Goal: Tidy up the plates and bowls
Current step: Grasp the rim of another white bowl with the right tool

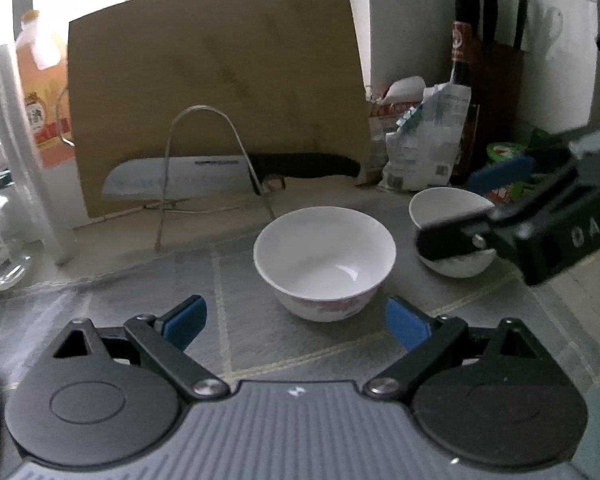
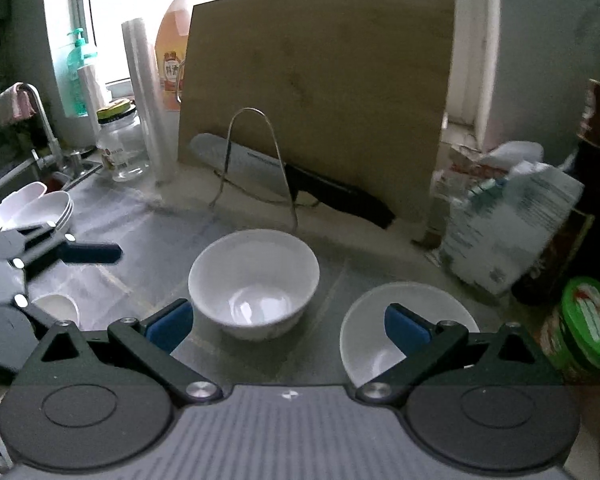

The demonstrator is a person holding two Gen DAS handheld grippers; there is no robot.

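A white bowl with a red pattern stands on the grey mat, just ahead of my open, empty left gripper. It also shows in the right wrist view. A second white bowl stands to its right; in the right wrist view it lies under my right finger. My right gripper is open and empty, hovering above both bowls. A stack of white plates sits at the far left by the sink. A small white cup sits near the left gripper.
A wire rack stands before a wooden cutting board with a knife leaning on it. Bags, a dark bottle and a green tub crowd the right. A jar and oil bottle stand at the left.
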